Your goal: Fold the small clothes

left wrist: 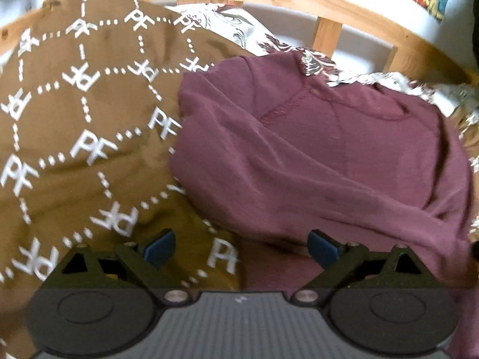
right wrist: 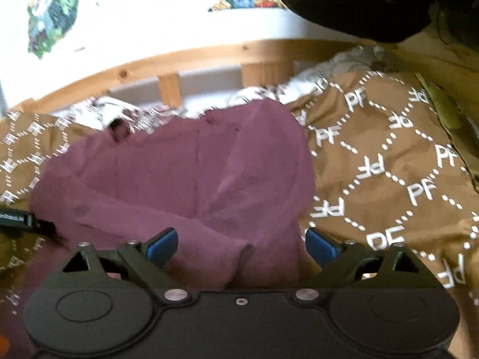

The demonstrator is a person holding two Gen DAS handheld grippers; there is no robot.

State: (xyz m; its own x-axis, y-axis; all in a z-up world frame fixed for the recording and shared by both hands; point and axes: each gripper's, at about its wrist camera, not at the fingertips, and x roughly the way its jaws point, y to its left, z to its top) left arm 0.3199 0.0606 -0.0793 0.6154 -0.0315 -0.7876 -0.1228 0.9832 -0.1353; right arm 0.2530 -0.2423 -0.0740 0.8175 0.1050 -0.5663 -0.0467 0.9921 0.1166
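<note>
- A pale pine wooden bed frame (left wrist: 299,3) with upright slats curves along the far side.
- Behind it stands a plain white wall (right wrist: 149,21), brightly lit.
- Colourful comic-style posters (right wrist: 51,9) hang on that wall.
- A brown bedcover with white "PF" lettering and dotted lines (left wrist: 74,119) spreads over the bed.
- White patterned bedding (left wrist: 233,27) is bunched against the frame.

Both views are motion-blurred. My right gripper (right wrist: 242,246) covers the maroon garment's (right wrist: 179,173) lower edge; the frame's left edge cuts my left gripper (right wrist: 16,219). Upper right, a dark mass (right wrist: 359,0) is unidentifiable. In my left view, the garment (left wrist: 314,155) runs off lower right
</note>
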